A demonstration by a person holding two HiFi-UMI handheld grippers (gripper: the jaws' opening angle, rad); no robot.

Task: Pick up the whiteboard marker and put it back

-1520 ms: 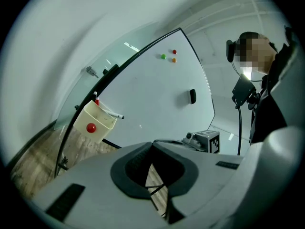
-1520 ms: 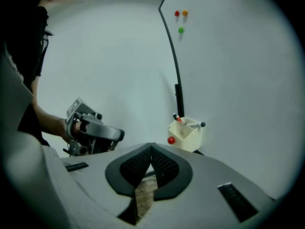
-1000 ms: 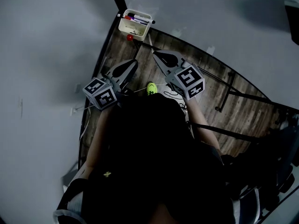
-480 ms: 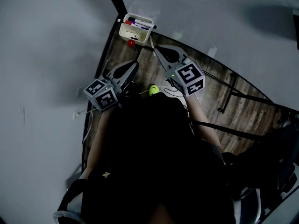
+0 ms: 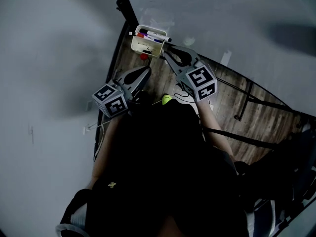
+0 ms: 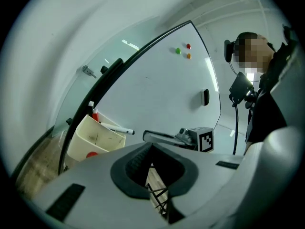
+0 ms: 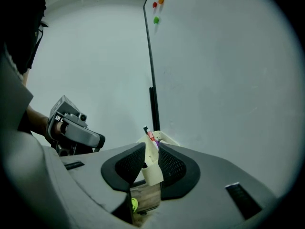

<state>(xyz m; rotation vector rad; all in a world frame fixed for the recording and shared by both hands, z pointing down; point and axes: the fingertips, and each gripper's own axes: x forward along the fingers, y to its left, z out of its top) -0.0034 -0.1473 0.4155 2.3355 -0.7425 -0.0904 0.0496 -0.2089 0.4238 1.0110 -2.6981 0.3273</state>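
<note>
Cream holder carries the whiteboard marker across its rim, the right gripper just beside it with jaws just opened slightly and gripping nothing, the left gripper closed and empty.

Whiteboard: upright, dark-edged. Three small round magnets sit close together near its top: green, red, orange. Black eraser is mounted lower, well apart from them. On the wood-plank floor are a small yellow-green object and black stand legs.
</note>
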